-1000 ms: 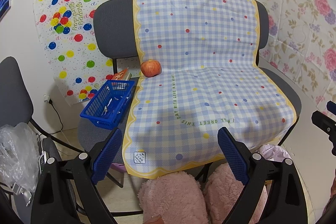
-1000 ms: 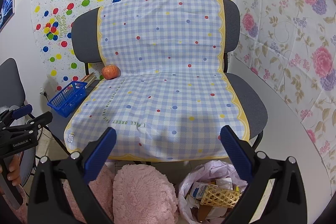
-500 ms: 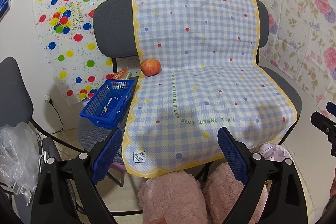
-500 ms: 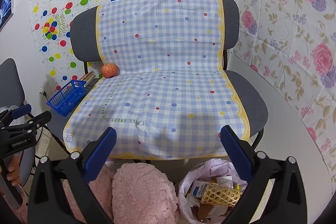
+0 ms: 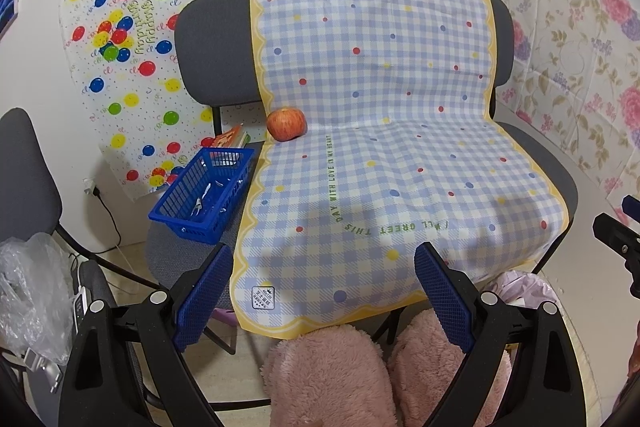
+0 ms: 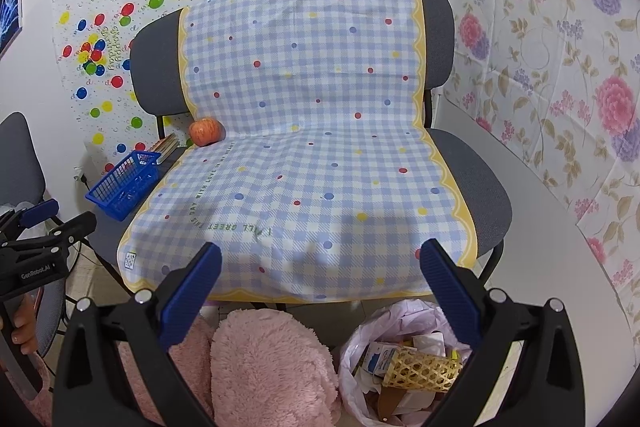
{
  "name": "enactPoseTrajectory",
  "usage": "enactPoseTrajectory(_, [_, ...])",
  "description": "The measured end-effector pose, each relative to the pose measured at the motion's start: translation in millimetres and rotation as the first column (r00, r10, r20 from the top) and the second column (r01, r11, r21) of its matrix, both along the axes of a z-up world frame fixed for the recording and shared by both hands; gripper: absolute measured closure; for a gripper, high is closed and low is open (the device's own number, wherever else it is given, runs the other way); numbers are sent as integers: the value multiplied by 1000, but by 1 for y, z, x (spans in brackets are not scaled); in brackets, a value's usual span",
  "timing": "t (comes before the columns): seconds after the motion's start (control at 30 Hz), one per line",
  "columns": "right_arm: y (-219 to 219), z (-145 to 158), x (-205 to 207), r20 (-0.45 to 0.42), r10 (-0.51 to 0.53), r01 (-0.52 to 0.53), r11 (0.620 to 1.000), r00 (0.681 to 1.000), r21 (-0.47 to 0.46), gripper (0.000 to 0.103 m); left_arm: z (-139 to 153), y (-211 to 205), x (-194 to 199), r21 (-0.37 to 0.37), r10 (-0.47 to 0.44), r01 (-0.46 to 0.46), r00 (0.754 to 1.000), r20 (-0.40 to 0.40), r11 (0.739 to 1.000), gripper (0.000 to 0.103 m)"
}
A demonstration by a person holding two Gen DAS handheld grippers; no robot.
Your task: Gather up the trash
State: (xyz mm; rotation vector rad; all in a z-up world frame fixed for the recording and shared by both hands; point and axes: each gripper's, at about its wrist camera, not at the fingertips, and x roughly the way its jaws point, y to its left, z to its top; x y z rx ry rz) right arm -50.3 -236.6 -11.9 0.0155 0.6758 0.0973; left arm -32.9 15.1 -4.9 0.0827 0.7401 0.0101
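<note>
A pale pink trash bag (image 6: 404, 359) sits on the floor under the chair's front right corner, holding a woven yellow piece, small cartons and paper. Only its top (image 5: 524, 283) shows in the left wrist view. Both grippers hover in front of the chair, above the floor. My right gripper (image 6: 320, 267) is open, nothing between its blue pads, with the bag just below its right finger. My left gripper (image 5: 322, 271) is open and empty too, facing the checked cloth (image 5: 372, 131). An apple (image 5: 286, 123) rests at the back left of the seat.
A blue basket (image 5: 204, 195) with small items sits on the chair's left edge, a packet (image 5: 230, 138) behind it. Pink fluffy slippers (image 5: 332, 379) are on the floor below. A second grey chair (image 5: 24, 167) and a clear plastic bag (image 5: 28, 291) stand at left.
Both views have barely shifted; the right wrist view has drifted a little. Both grippers stay open and empty.
</note>
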Motion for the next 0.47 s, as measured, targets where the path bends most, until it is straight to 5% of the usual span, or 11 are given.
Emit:
enactPoseTrajectory(0.27, [-12,-12,25,-20,-20,20,1000,1000,4,6,-11,-4,16,15,-42,41,998,37,999,12])
enactPoseTrajectory(0.47, [-46,-38,96,-20,-67,66,997,998,-43,6,-35,-3,45,27,-52,52,998,-28,998,12])
